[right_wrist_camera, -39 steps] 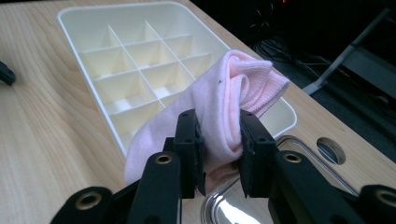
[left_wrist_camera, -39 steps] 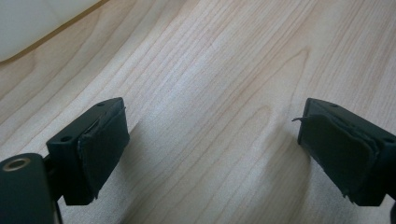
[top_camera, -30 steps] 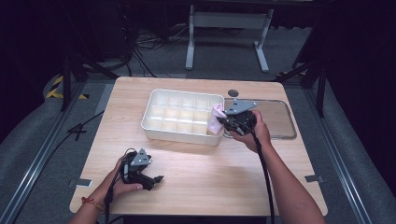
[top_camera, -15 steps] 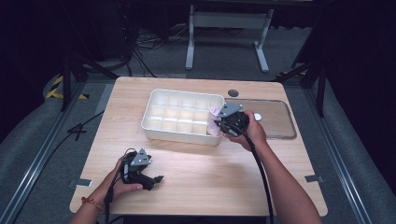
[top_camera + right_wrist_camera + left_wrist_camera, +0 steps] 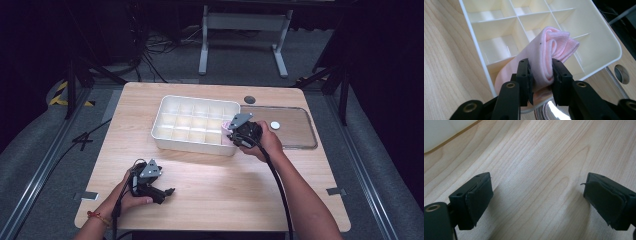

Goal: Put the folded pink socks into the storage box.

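Note:
A white tray divided into several compartments stands at the table's middle back. My right gripper is at the tray's near right corner, shut on a rolled pink cloth. In the right gripper view the pads squeeze the pink cloth between them, and its free end points over the tray's corner compartments. My left gripper rests on the wood near the front left, held in a hand. Its jaws stand wide open over bare table.
A clear flat lid lies right of the tray with a small white disc on it. A dark round hole sits in the tabletop behind it. Cables trail from both grippers toward the front edge.
My right gripper has sunk a little and shifted left with the pink cloth, closer over the tray's corner. The left gripper has stayed put.

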Tool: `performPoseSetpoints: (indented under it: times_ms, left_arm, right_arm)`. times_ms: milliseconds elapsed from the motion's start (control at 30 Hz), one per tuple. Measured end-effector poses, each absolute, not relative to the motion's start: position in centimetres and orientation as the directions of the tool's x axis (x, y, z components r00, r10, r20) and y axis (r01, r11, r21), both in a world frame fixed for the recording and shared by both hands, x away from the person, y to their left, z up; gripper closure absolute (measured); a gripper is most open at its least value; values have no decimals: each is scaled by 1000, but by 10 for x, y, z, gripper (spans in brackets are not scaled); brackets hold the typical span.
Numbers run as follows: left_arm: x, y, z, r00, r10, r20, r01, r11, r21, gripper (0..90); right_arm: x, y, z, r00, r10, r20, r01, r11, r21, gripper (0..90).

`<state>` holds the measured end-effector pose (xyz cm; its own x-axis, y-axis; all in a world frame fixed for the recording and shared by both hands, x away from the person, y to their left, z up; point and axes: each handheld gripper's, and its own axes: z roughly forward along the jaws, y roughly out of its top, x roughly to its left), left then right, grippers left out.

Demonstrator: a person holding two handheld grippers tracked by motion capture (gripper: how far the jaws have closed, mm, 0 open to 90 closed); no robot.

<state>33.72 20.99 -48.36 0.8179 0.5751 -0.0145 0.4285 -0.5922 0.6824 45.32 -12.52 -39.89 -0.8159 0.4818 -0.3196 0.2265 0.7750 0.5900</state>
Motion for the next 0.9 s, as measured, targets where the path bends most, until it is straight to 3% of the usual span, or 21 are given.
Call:
performPoseSetpoints:
  times_ms: [333,433,633,900]
  left_arm:
    - [337,210,-484,816,577,-17,430,-589,684,88]
    - [337,210,-484,816,577,-18,431,-589,684,88]
    - [337,209,-484,815,579,-19,433,-587,684,87]
    - [337,209,-484,816,578,-18,433,-588,683,87]
  right_arm:
    - [461,-122,-403,-856,435,-278,237,810,536,707]
    - [466,-121,-403,-871,433,-234,266,814,516,661]
    - [473,-122,-397,-866,475,-155,328,775,541,618]
    - [480,-117,-395,-855,503,-126,369,761,533,652]
